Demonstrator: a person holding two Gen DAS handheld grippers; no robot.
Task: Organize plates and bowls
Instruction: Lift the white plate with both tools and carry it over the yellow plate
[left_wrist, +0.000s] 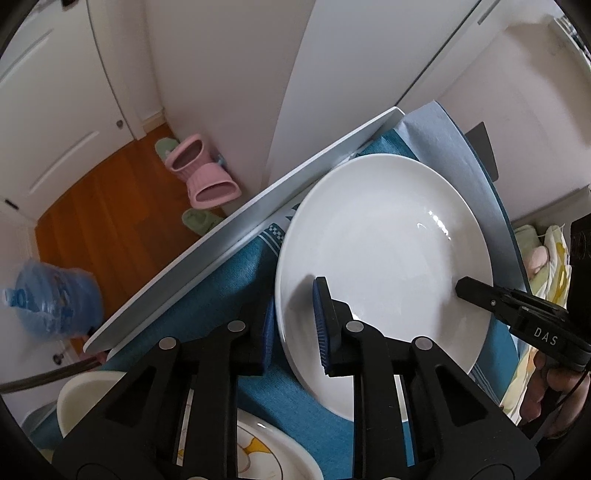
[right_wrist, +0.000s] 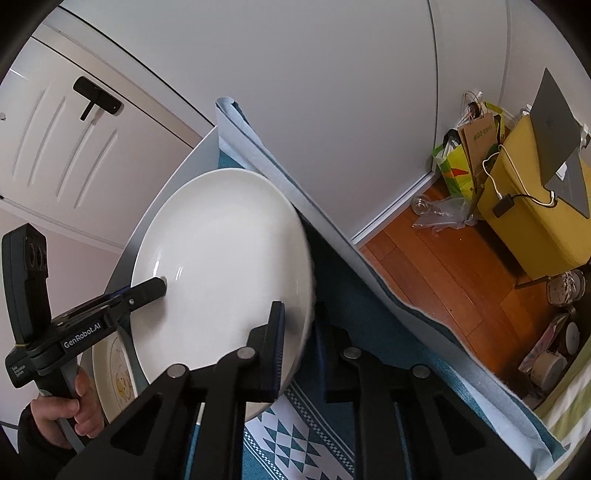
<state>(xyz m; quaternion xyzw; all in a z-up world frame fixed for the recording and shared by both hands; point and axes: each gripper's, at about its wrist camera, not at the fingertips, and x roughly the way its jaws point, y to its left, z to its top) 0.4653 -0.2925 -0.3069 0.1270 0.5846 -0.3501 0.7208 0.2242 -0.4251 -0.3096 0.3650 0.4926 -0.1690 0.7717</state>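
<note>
- Left gripper (left_wrist: 295, 325) clamps the white plate (left_wrist: 384, 266) at its seven o'clock rim.
- Right gripper (right_wrist: 301, 350) clamps the plate's opposite rim.
- Plate sits tilted over the blue cloth (left_wrist: 236, 273).

Both claws, left (left_wrist: 295, 325) and right (right_wrist: 299, 347), clamped closed.
</note>
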